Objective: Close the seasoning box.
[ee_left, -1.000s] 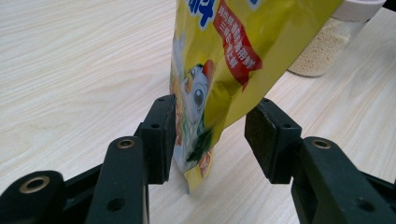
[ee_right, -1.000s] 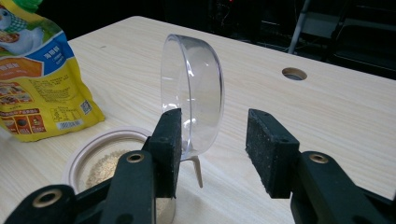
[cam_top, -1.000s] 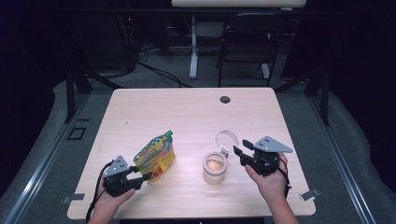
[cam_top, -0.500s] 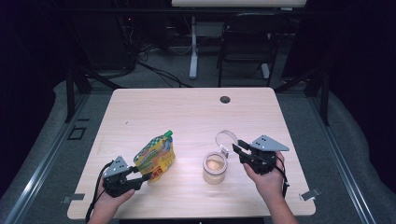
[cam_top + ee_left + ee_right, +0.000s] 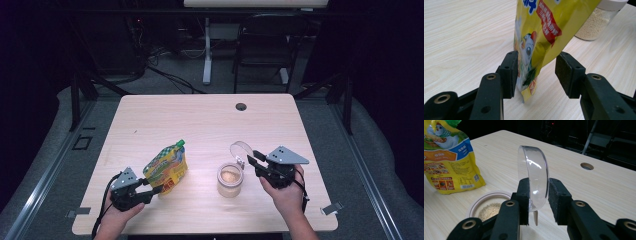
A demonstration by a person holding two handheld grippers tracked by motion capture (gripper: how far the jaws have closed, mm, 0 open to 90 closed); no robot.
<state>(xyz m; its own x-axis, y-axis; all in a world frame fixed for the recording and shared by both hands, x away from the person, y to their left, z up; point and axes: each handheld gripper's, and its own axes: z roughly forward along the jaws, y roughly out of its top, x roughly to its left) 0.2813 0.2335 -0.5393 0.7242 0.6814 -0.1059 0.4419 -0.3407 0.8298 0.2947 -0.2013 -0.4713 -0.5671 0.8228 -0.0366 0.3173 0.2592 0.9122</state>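
step: put clear lid on jar, lower middle | right gripper pinches lid edge | left gripper loose around pouch | tip: lay lid flat first

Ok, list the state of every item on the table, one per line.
Jar: upright, open, lid off, grains inside.
Clear lid: held on edge off the jar, in the right gripper.
Yellow pouch: standing, green cap on.
Left gripper: open, jaws astride the pouch's lower corner.

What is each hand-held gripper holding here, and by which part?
Right hand-held gripper clamps the clear lid by its lower rim. Left hand-held gripper is open around the yellow pouch's bottom corner.
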